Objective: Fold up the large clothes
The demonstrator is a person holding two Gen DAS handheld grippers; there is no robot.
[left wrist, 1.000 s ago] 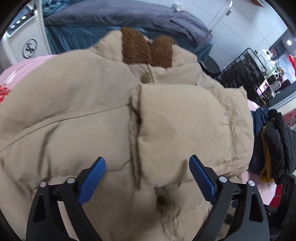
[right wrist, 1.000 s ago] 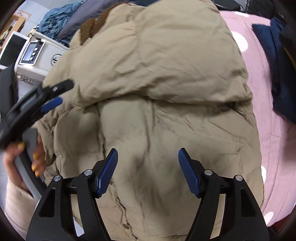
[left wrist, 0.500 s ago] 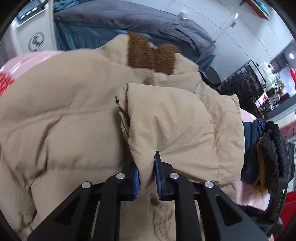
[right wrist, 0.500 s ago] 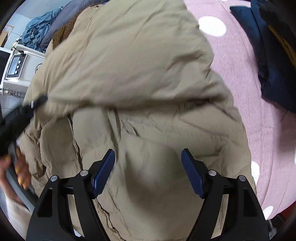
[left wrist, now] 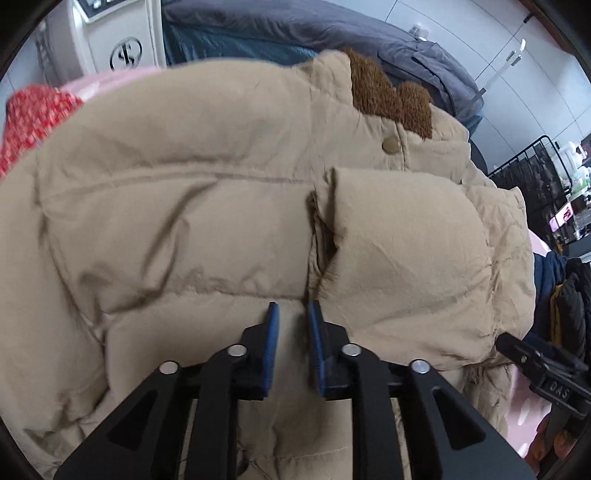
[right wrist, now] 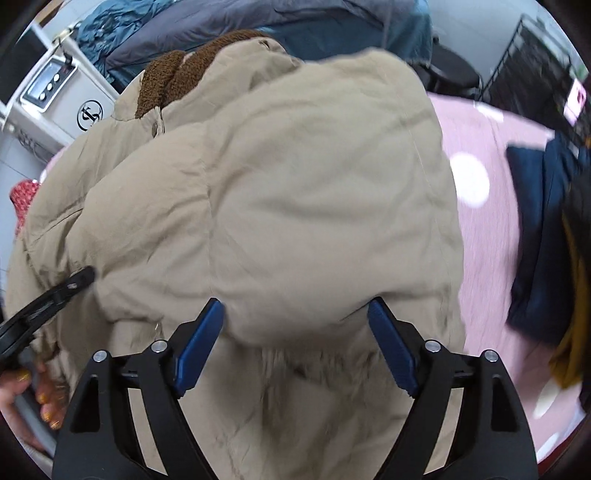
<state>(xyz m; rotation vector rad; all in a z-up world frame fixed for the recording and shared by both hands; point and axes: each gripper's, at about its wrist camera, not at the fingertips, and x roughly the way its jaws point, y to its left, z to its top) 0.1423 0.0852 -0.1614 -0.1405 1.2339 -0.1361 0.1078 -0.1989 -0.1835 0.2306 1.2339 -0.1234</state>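
A beige puffer jacket (left wrist: 184,221) with a brown fleece collar (left wrist: 391,99) lies front up on the bed. One sleeve (left wrist: 406,258) is folded across its chest. My left gripper (left wrist: 293,332) hovers just left of the sleeve's cuff. Its jaws stand a narrow gap apart and are opening, with no cloth pinched between them. In the right wrist view my right gripper (right wrist: 295,332) is open wide and still opening. The puffy end of the folded sleeve (right wrist: 295,221) bulges between its fingers. The left gripper's tip (right wrist: 74,284) touches the jacket at the left, held by a hand (right wrist: 37,398).
A pink dotted bedspread (right wrist: 487,221) lies under the jacket. Dark navy and mustard clothes (right wrist: 543,240) are piled at the right. Behind are a white machine (left wrist: 122,48), grey and teal bedding (left wrist: 295,33), a red cloth (left wrist: 33,118) and a black wire rack (left wrist: 535,166).
The left gripper closed from wide open onto the sleeve's edge, then parted slightly; the sleeve now lies to its right. The right gripper moved up to the folded sleeve and spread wider.
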